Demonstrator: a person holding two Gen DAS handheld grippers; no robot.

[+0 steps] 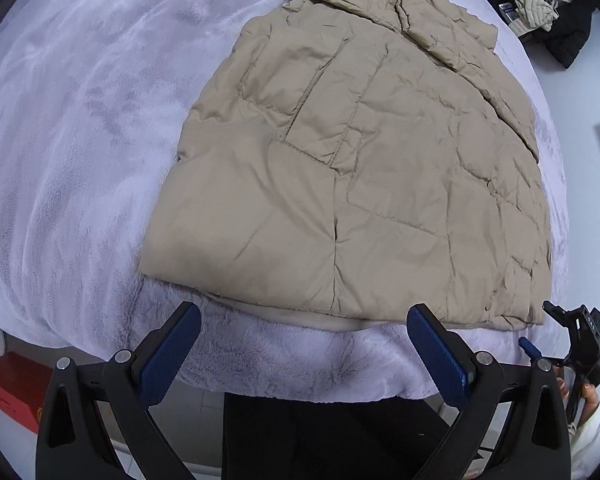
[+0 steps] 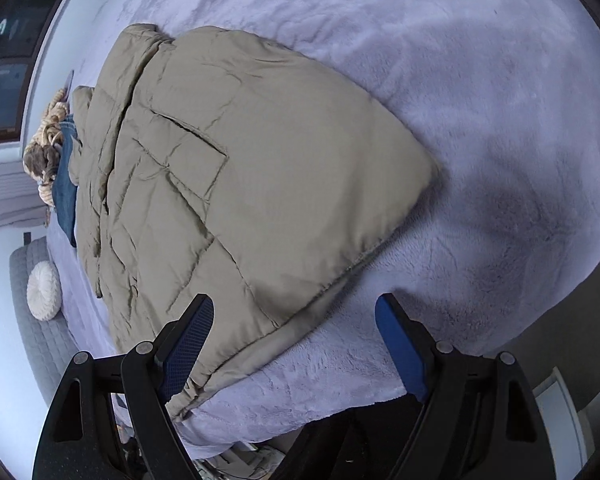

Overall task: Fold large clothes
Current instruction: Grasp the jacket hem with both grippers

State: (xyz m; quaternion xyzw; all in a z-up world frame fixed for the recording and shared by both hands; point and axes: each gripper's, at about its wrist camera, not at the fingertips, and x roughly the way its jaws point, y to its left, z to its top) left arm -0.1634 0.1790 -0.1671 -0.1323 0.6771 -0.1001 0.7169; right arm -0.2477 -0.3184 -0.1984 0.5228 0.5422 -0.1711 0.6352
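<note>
**Two open grippers come to the hem of the beige jacket**

The beige padded jacket (image 1: 352, 168) lies flat on the lilac fleece blanket (image 1: 80, 140) that covers the bed. It looks already narrowed: the sides seem to be folded in over the body, so the shape is a long rectangle with the collar at the far end and the hem just beside the near edge of the bed. I think it is laid like this so that the person can reach the hem without leaning over.

The left gripper (image 1: 304, 350) hangs over the blanket edge, just in front of the hem. Its blue pads (image 1: 172, 356) stand wide apart and there is nothing between them. The right gripper (image 2: 296, 340) is near the other corner of the hem. Its jaws are also wide, and they hold nothing; one pad (image 2: 190, 344) is over the jacket's edge, but I cannot tell if it touches the cloth.

Both tools point steeply down, one toward each end of the hem, and this placing makes sense for the next fold: my guess is that each will pinch a corner and carry the hem toward the collar. The padding is thick and slippery, so a shallow grip may slide off.

At the far end, blue jeans (image 2: 66, 184) lie beside the collar.
</note>
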